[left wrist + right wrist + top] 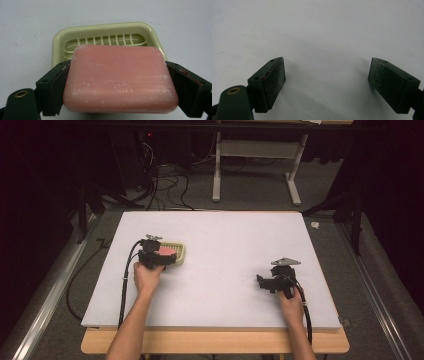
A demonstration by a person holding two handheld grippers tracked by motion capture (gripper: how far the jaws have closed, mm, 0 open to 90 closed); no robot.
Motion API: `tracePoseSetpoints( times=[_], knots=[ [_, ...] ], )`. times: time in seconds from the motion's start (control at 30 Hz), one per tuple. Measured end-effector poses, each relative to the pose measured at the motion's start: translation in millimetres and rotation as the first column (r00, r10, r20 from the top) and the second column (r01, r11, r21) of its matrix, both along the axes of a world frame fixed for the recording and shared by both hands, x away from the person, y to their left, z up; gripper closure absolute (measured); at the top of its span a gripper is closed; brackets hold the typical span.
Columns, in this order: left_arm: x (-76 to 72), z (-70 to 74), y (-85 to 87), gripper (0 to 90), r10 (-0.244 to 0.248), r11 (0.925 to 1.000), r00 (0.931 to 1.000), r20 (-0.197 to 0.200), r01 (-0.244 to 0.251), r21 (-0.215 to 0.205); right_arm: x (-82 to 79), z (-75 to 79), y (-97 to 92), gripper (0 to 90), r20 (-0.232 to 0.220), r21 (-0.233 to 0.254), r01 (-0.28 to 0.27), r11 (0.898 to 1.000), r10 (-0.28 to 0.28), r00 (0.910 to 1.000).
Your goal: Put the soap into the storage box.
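There is one pink soap bar (120,78) and one cream soap dish (105,30) with a slatted floor, and they are the only loose things on the one white-topped desk (225,245). Two tongs are in play, the left tongs (159,256) and the right tongs (261,282), each held by one hand, so two hands in all. Each has two black jaws and one trailing cable.

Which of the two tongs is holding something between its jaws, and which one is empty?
The left tongs hold the pink soap bar, jaws pressed on both its sides, just before the cream soap dish. The right tongs stand open over bare white table.
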State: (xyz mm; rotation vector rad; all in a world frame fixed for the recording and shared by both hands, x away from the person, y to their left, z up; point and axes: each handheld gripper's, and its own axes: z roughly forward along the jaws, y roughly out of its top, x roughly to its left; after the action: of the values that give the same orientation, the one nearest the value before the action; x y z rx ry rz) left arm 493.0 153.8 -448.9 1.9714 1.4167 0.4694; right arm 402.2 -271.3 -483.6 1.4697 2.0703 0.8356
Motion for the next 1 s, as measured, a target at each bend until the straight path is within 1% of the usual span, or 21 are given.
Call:
tracePoseSetpoints(
  times=[0.17, 0.27, 0.33, 0.47, 0.57, 0.67, 0.73, 0.77, 0.87, 1.0],
  knots=[
    [1.8, -0.1, 0.8, 12.4, 0.017, 0.9996, 0.9998, 0.009, -0.017, -0.023, 0.0, 0.0, 0.0, 14.8, 0.0, 0.0, 0.0, 1.0, 0.0, 1.0],
    [1.8, -1.2, 0.4, 10.9, 0.01, 0.9998, 0.9999, 0.002, -0.01, -0.015, 0.0, 0.0, 0.0, 14.8, 0.0, 0.0, 0.0, 1.0, 0.0, 1.0],
    [1.5, -1.4, 0.7, 10.2, 0.01, 0.9999, 0.9999, 0.006, -0.01, -0.008, 0.0, 0.0, 0.0, 14.8, 0.0, 0.0, 0.0, 1.0, 0.0, 1.0],
    [0.0, 1.9, 2.6, 9.1, 0.013, 0.9997, 0.9996, 0.023, -0.012, -0.02, -0.1, 0.0, 0.1, 14.7, -0.001, 0.001, 0.002, 1.0, -0.002, 1.0],
    [-2.4, 4.4, 2.9, 9.1, 0.009, 0.9998, 0.9994, 0.034, -0.008, -0.016, 0.0, 0.0, 0.0, 14.8, 0.0, 0.0, 0.0, 1.0, 0.0, 1.0],
    [-6.2, 7.8, 2.4, 9.1, -0.008, 1.0, 0.9988, 0.049, 0.008, -0.003, -0.1, 0.0, 0.1, 14.8, -0.001, 0.001, 0.002, 1.0, -0.002, 1.0],
    [-9.6, 11.8, 2.6, 9.3, -0.017, 0.9998, 0.998, 0.062, 0.018, -0.01, -0.1, 0.0, 0.0, 14.8, 0.0, 0.0, 0.0, 1.0, 0.0, 1.0],
    [-9.6, 11.8, 2.6, 9.3, -0.017, 0.9998, 0.998, 0.062, 0.018, -0.01, -0.1, 0.0, 0.0, 14.8, 0.0, 0.0, 0.0, 1.0, 0.0, 1.0],
    [-13.9, 17.0, 2.2, 9.6, -0.014, 0.9999, 0.9964, 0.084, 0.014, -0.005, -0.1, 0.0, 0.1, 14.8, -0.001, 0.001, 0.002, 1.0, -0.002, 1.0],
    [-18.5, 21.6, 2.5, 10.0, -0.022, 0.9998, 0.9954, 0.094, 0.022, 0.002, 0.0, 0.0, 0.0, 14.8, 0.0, 0.0, 0.0, 1.0, 0.0, 1.0]
  ],
)
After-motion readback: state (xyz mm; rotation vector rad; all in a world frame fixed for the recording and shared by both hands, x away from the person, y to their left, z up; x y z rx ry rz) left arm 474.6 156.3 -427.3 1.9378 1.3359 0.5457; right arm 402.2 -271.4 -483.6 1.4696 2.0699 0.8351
